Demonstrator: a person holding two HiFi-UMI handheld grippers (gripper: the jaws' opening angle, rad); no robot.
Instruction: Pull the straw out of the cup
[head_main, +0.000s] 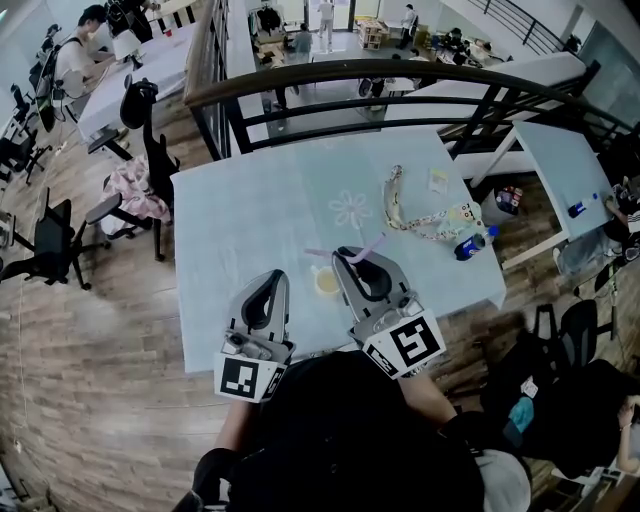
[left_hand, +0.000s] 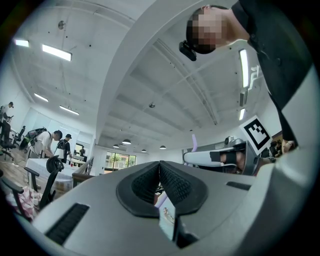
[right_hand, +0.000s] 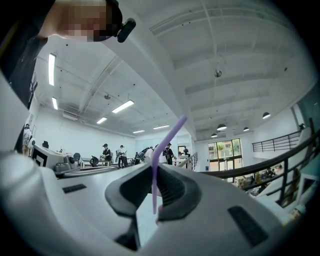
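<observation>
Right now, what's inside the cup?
The cup shows only a yellowish inside, no straw; the straw is clamped in the right gripper. Liquid or not: too small to tell.

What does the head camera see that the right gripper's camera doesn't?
Only the head view shows the cup, the lanyard and the flower drawing on the table. Only the right gripper view shows the ceiling lights and far windows. Both show the purple straw clamped in the right gripper.
</observation>
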